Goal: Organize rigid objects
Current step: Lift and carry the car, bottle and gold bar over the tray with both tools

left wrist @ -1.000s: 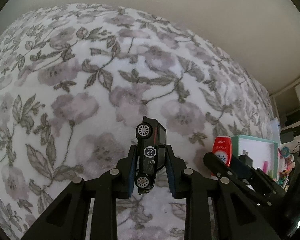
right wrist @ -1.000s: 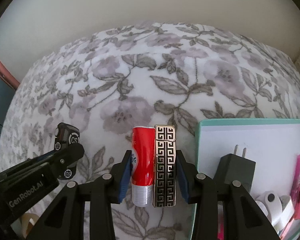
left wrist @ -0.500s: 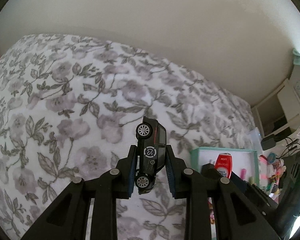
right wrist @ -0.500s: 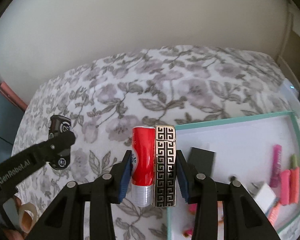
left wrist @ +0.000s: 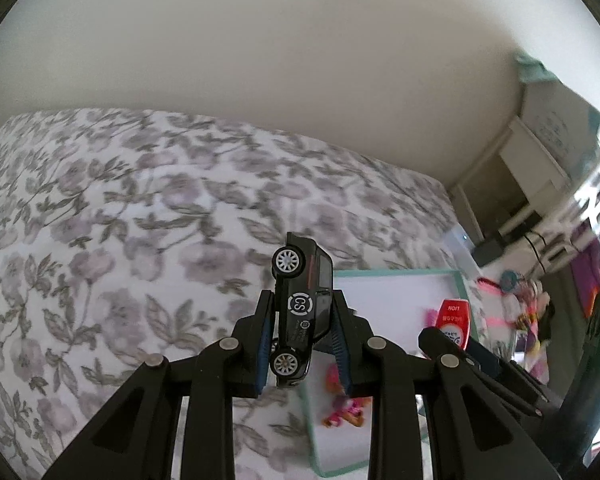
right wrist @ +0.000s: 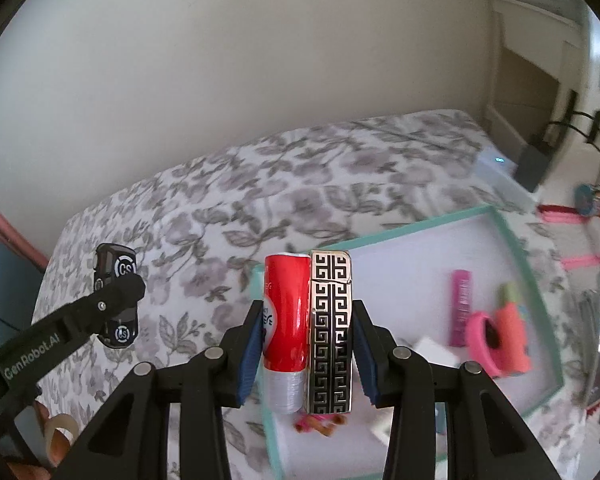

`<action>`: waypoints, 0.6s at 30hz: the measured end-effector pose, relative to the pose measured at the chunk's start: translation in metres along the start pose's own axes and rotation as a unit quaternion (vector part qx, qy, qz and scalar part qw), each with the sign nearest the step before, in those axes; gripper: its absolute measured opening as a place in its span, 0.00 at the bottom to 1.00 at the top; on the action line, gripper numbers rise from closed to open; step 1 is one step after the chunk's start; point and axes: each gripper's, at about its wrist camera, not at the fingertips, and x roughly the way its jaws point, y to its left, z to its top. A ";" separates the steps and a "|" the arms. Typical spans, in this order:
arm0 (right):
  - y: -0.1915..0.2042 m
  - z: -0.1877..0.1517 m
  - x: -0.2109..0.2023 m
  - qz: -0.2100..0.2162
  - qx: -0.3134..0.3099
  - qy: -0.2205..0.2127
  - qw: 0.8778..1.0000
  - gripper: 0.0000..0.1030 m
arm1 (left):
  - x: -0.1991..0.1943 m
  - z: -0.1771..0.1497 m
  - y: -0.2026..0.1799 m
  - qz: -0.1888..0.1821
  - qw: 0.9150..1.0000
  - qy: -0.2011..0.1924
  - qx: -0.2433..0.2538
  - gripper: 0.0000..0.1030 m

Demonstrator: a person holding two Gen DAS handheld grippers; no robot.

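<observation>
My left gripper is shut on a black toy car with a "CS" roundel, held nose-up above the floral bedspread. My right gripper is shut on a red tube and a black-and-silver patterned lighter, side by side, above the near left part of a teal-rimmed white tray. The tray lies just right of the car in the left wrist view, where the red tube also shows. The car and left gripper show at the left of the right wrist view.
The tray holds a pink tube, a pink ring and an orange piece, a white block and small bits. The floral bedspread spreads left of it, against a plain wall. Cables, clutter and furniture stand at the right.
Both grippers have risen and tilted back, so more wall and more of the tray show. The grip on the car, the tube and the lighter is unchanged.
</observation>
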 end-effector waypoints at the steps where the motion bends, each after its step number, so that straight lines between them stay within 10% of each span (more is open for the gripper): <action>1: -0.006 -0.001 -0.003 -0.004 0.004 -0.001 1.000 0.42 | 0.001 -0.002 -0.008 -0.004 1.000 0.002 0.009 0.27; 18: -0.077 -0.025 -0.039 -0.051 0.057 0.004 0.997 0.42 | 0.020 -0.038 -0.073 -0.021 0.997 0.048 0.060 0.27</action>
